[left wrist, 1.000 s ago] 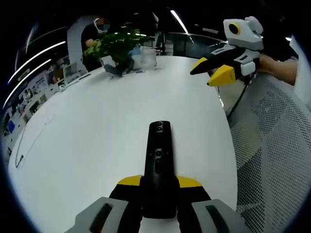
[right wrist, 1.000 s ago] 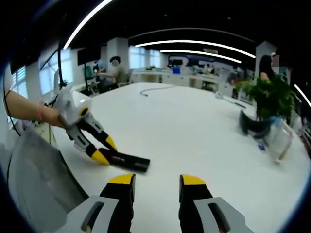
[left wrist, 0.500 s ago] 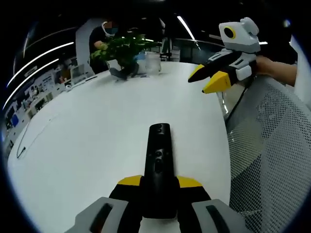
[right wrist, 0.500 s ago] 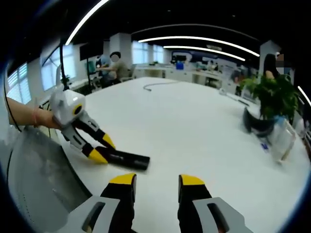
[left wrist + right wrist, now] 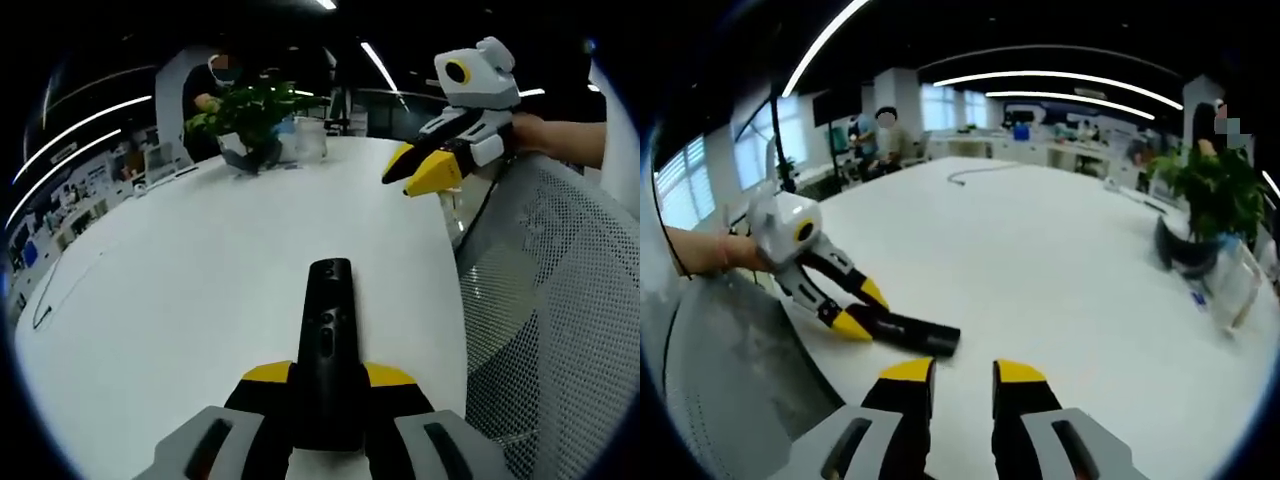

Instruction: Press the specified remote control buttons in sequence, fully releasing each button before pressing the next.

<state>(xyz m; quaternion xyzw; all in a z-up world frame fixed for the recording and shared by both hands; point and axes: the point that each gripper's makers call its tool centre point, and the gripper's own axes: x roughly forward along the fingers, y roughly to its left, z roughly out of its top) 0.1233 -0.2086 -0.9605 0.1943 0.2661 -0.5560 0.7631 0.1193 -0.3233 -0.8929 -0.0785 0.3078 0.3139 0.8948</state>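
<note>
White surface point(image 5: 180, 290) stretched wide, with a mesh chair back point(image 5: 555, 300) at its edge and a potted plant point(image 5: 250, 115) far off. On it lay the black remote point(image 5: 328, 345), clamped at its near end by the left hand-held gripper point(image 5: 328, 385). The right hand-held gripper point(image 5: 960, 375) hovered above the surface, jaws slightly apart, holding nothing.

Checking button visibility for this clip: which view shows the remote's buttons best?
The left gripper view: the remote lies lengthwise between the left gripper fingers, button face toward the camera. The right gripper view shows the remote from the side, small and dark, buttons indistinct.
</note>
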